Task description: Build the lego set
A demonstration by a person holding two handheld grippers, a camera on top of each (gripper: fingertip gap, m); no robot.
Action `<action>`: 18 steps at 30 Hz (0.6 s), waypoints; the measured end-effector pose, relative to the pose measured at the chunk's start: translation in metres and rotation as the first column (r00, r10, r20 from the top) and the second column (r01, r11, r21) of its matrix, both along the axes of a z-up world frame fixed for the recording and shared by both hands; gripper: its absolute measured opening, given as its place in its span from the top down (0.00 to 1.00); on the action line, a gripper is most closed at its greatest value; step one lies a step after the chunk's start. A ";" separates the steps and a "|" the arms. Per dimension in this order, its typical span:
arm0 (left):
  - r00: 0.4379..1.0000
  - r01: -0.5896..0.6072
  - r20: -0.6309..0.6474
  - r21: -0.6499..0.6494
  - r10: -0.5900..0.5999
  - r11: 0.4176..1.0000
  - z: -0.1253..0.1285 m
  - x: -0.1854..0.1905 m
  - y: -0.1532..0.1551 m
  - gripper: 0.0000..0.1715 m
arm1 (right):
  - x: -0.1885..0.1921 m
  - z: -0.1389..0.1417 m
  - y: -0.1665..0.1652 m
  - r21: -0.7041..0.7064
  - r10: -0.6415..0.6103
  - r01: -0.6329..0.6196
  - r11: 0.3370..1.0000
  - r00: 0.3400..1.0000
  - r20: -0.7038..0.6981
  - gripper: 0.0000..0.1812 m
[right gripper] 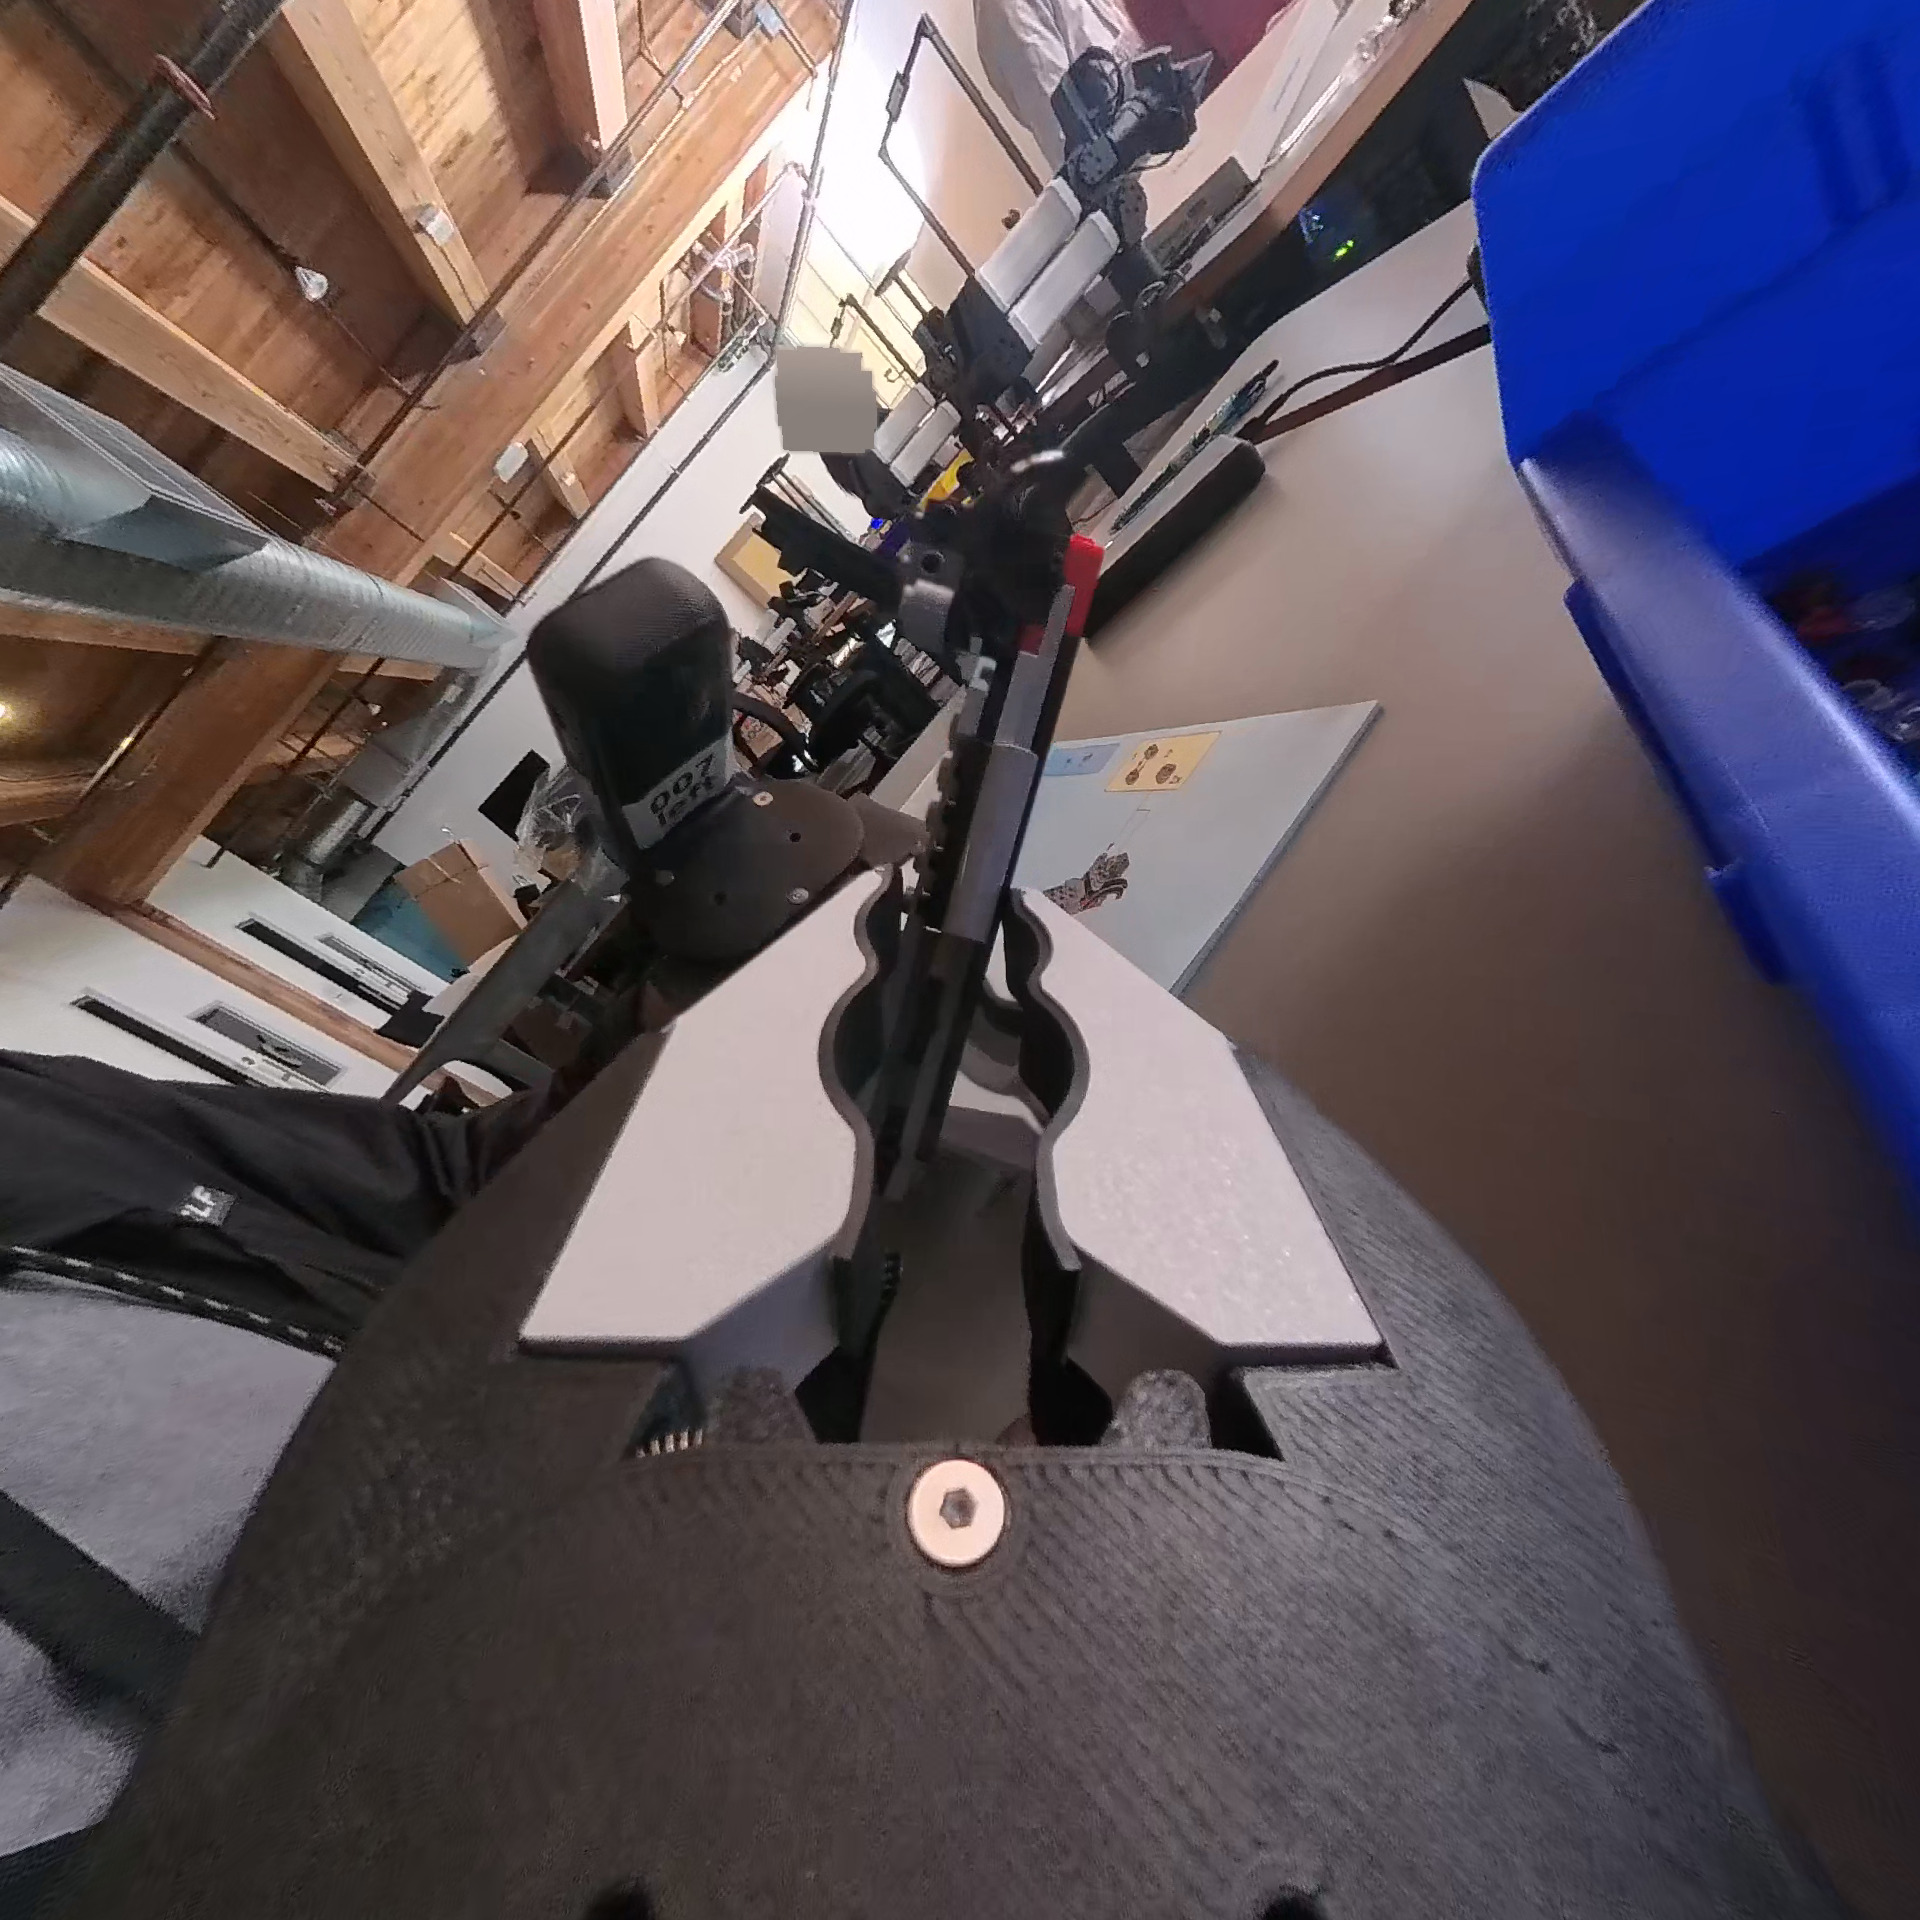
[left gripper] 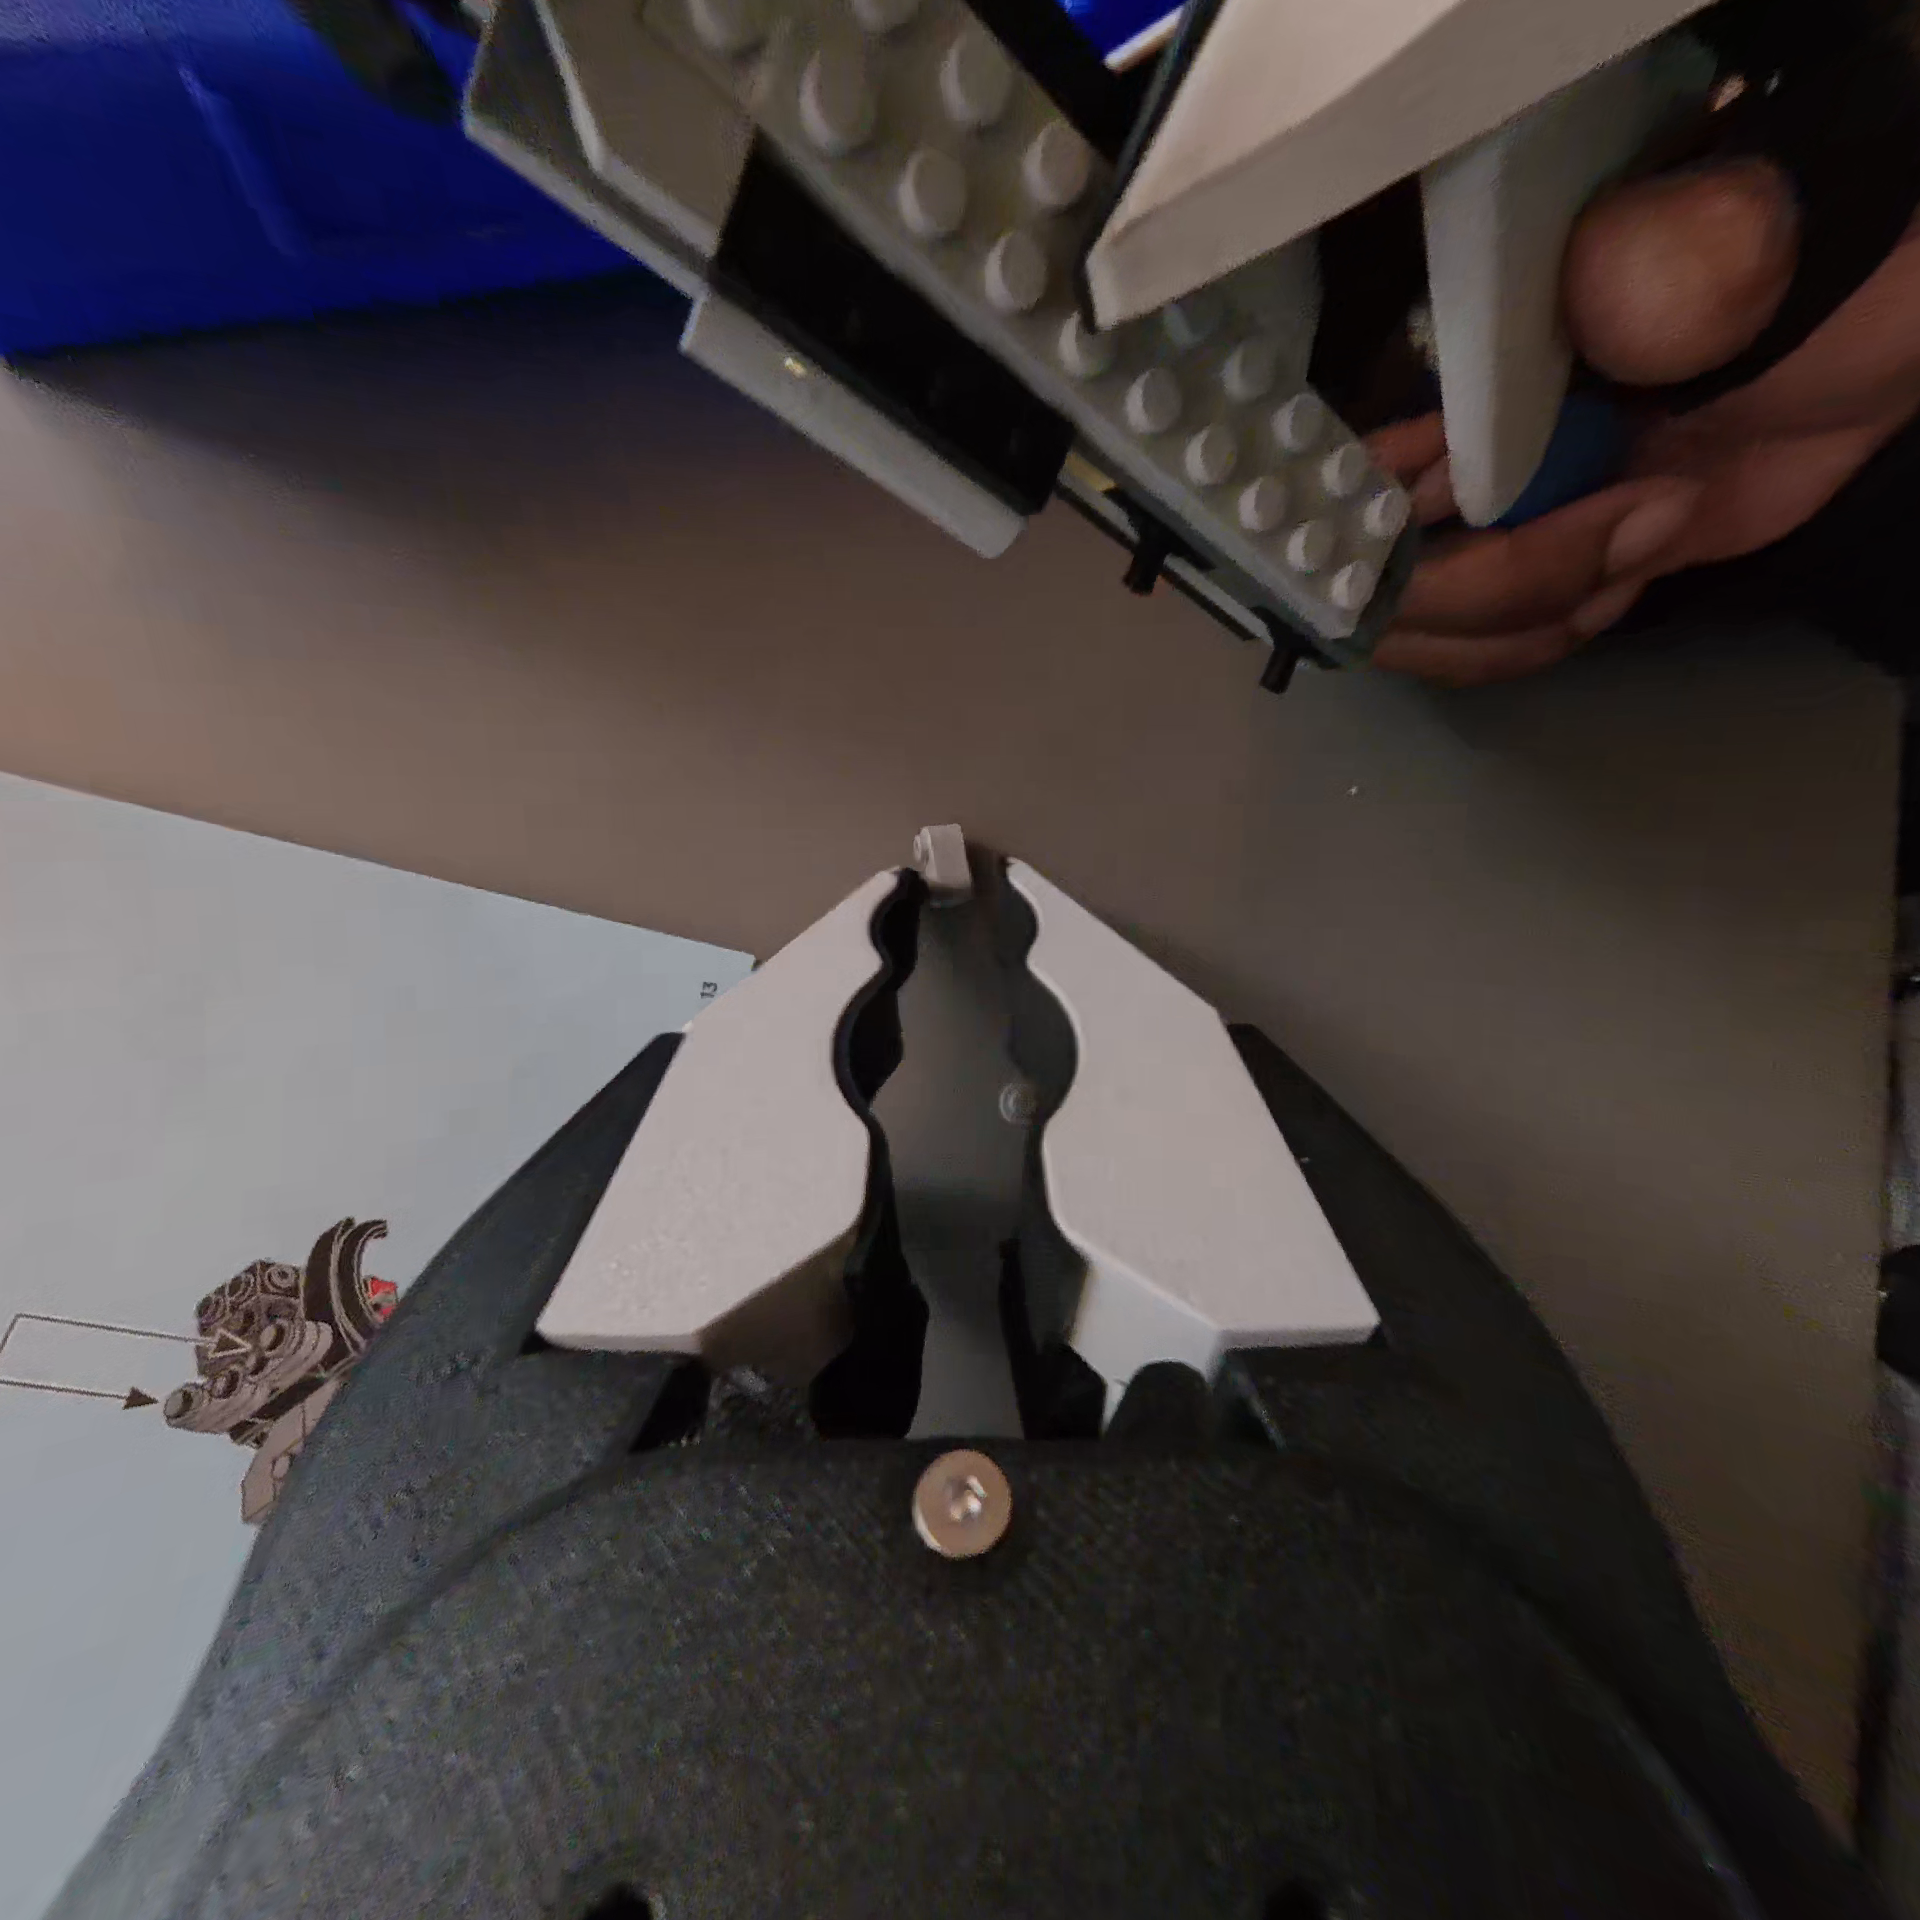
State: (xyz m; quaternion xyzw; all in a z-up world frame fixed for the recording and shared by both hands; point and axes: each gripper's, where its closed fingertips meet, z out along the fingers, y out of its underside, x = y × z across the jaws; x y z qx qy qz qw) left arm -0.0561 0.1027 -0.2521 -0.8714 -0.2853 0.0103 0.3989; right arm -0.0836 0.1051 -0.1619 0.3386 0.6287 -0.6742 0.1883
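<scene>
A: What does the left gripper (left gripper: 951, 873) hold?

B: Its two pale fingers are nearly closed on a tiny grey piece (left gripper: 943, 857), pinched right at the tips. The piece hangs above the grey-brown table (left gripper: 520, 623), apart from everything else.

A: And the right gripper (right gripper: 951, 914)?

B: It is clamped on a long, flat lego build (right gripper: 1003, 769), held edge-on between the fingers. In the left wrist view the same build (left gripper: 1132, 343) shows its studded grey top, with black parts under it and small black pins sticking out of its near edge. It sits far and to the right of the tiny piece, well apart from it.

A: Whose hand is that?

B: A person's hand (left gripper: 1621, 499) grips the right gripper's handle, far right in the left wrist view.

A: What else lies around?

B: An open instruction booklet (left gripper: 260, 1091) lies flat on the table to the left of the left gripper, and a blue bin (right gripper: 1714, 468) stands on the table at the right of the right wrist view, with small parts inside too blurred to tell
</scene>
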 end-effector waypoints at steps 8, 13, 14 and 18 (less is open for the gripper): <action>0.949 0.101 -0.276 -0.200 -0.155 0.975 0.002 -0.007 -0.009 0.94 | -0.003 0.002 0.009 0.002 -0.013 0.013 1.000 1.000 -0.013 0.89; 0.901 0.189 -0.345 -0.235 -0.263 0.954 0.004 0.002 -0.012 0.92 | 0.000 -0.001 0.007 0.003 -0.004 0.004 1.000 1.000 0.002 0.89; 0.902 0.205 -0.338 -0.215 -0.269 0.955 0.006 0.004 -0.011 0.92 | 0.000 -0.001 0.006 0.005 -0.002 0.002 1.000 1.000 0.001 0.89; 0.931 0.186 -0.295 -0.121 -0.214 0.975 0.015 0.002 -0.014 0.92 | 0.001 -0.002 0.006 0.007 0.000 0.000 1.000 1.000 0.000 0.89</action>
